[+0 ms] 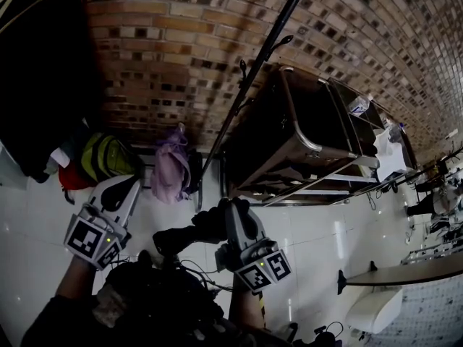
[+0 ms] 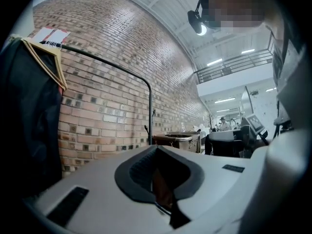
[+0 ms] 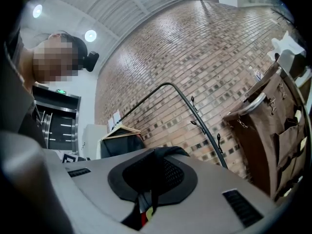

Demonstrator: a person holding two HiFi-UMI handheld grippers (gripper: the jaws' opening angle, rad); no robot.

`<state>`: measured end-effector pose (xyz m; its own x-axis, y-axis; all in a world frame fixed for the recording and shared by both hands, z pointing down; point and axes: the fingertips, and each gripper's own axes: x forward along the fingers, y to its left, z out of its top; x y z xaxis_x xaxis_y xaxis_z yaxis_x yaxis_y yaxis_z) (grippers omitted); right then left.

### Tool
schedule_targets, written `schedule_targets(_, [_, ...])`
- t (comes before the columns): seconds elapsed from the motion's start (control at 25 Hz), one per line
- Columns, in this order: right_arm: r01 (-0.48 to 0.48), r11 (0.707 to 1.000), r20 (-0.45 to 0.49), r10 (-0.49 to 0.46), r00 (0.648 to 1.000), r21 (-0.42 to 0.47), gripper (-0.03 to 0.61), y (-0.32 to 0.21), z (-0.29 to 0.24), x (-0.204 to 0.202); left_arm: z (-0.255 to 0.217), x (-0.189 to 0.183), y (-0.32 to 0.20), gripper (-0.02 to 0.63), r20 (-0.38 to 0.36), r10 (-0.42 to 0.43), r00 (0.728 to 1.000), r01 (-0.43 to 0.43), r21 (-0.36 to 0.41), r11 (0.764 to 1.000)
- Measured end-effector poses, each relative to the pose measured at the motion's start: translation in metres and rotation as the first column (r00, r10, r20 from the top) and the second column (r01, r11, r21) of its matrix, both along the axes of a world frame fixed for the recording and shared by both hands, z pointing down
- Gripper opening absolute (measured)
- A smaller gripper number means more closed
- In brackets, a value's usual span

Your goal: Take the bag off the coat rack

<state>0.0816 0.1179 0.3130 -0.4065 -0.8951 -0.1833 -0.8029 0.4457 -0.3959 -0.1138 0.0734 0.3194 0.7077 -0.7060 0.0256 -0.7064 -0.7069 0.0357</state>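
Note:
The coat rack's black pole (image 1: 246, 85) slants up against the brick wall, and its hooks (image 1: 283, 40) are bare. My right gripper (image 1: 223, 212) is shut on a black bag strap (image 1: 181, 238), well away from the rack and low in front of the person. The bag's dark bulk (image 1: 155, 295) merges with the person's body below. In the right gripper view the black strap (image 3: 161, 156) lies pinched between the pads. My left gripper (image 1: 129, 185) is beside it on the left, shut and holding nothing. The rack (image 2: 149, 106) also shows ahead in the left gripper view.
A purple bag (image 1: 171, 168), a green backpack (image 1: 105, 157) and a red item (image 1: 72, 179) sit on the floor by the wall. Dark clothes (image 1: 36, 85) hang at left. A brown fabric cart (image 1: 289, 136) stands right of the rack. A desk edge (image 1: 405, 273) is at lower right.

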Motion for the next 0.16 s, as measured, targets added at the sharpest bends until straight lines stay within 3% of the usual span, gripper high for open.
schedule_targets(0.16, [0.007,1.000,-0.001,-0.007,1.000,0.002,0.029,0.0014,0.0000,-0.0127,-0.0038,-0.0070,0.0030,0.040,-0.008,0.008,1.000,-0.008,0.004,1.000])
